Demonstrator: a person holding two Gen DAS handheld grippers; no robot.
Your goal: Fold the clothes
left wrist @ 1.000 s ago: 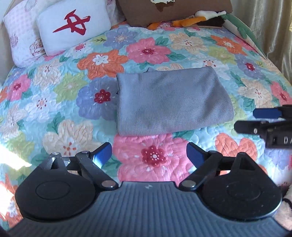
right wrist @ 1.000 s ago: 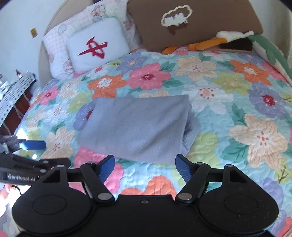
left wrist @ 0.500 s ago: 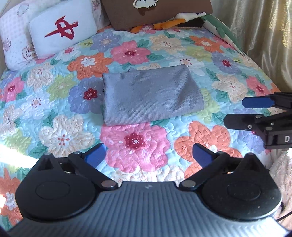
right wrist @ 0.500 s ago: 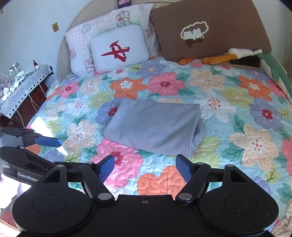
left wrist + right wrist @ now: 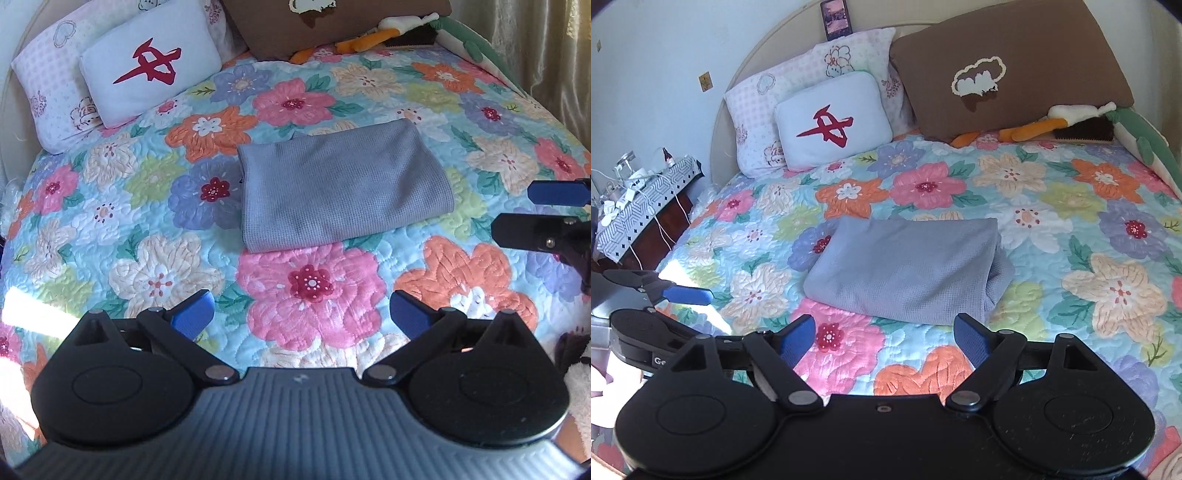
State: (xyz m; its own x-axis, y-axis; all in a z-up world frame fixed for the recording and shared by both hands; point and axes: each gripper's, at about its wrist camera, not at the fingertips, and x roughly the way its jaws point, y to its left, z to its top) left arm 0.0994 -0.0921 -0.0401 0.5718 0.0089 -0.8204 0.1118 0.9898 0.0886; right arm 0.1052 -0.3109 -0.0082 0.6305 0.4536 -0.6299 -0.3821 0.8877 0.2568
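Note:
A grey waffle-knit garment [image 5: 341, 184] lies folded into a flat rectangle on the floral quilt [image 5: 310, 288], and shows in the right wrist view [image 5: 905, 269] too. My left gripper [image 5: 301, 314] is open and empty, held back from the garment's near edge. My right gripper [image 5: 884, 338] is open and empty, just short of the garment's near edge. Each gripper shows at the edge of the other's view: the right one [image 5: 546, 210] at far right, the left one [image 5: 665, 295] at far left.
Pillows stand at the headboard: a white one with a red mark [image 5: 833, 120], a pink patterned one [image 5: 757, 110], a brown one [image 5: 1008, 70]. Plush toys [image 5: 1071, 122] lie at the back right. A nightstand with cables [image 5: 639, 195] stands left of the bed. A curtain [image 5: 546, 55] hangs at right.
Both grippers have drawn back from the folded garment, still open and empty. The garment has not moved.

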